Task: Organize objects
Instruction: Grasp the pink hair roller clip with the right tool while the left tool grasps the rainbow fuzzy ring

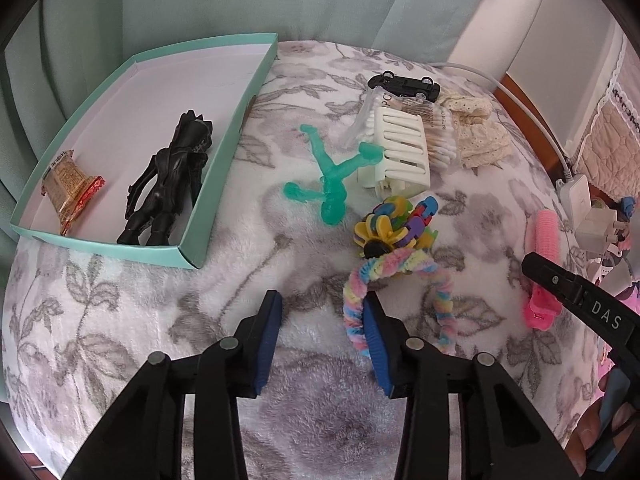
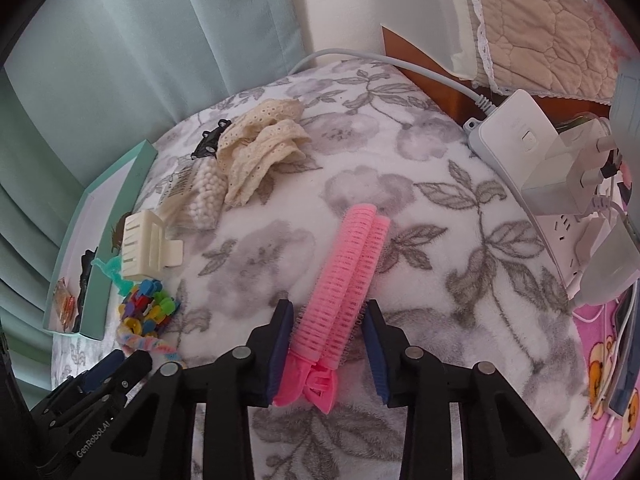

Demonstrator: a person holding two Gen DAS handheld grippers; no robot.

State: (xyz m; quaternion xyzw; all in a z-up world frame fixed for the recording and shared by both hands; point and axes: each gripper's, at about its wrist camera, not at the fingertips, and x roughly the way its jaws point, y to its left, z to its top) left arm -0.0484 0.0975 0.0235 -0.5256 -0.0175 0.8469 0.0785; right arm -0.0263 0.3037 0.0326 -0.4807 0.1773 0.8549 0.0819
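Observation:
My left gripper (image 1: 322, 314) is open and low over the floral blanket (image 1: 120, 320). A pastel pipe-cleaner loop (image 1: 400, 262) lies against its right finger, with nothing between the pads. Beyond it lie a pile of colourful plastic links (image 1: 396, 224), a green stretchy figure (image 1: 334, 178) and a cream hair claw (image 1: 400, 148). My right gripper (image 2: 329, 317) is open and straddles the lower end of a pink hair roller clip (image 2: 348, 268), which rests on the blanket (image 2: 260, 248). The teal box (image 1: 224, 144) holds a black figure (image 1: 168, 176) and a snack packet (image 1: 68, 188).
A cotton swab bag (image 1: 432, 136), cream lace (image 1: 480, 136) and a black toy car (image 1: 404, 84) lie at the far side. A white power strip with plugs and cable (image 2: 532, 148) sits at the right edge. Green curtains (image 2: 120, 60) hang behind.

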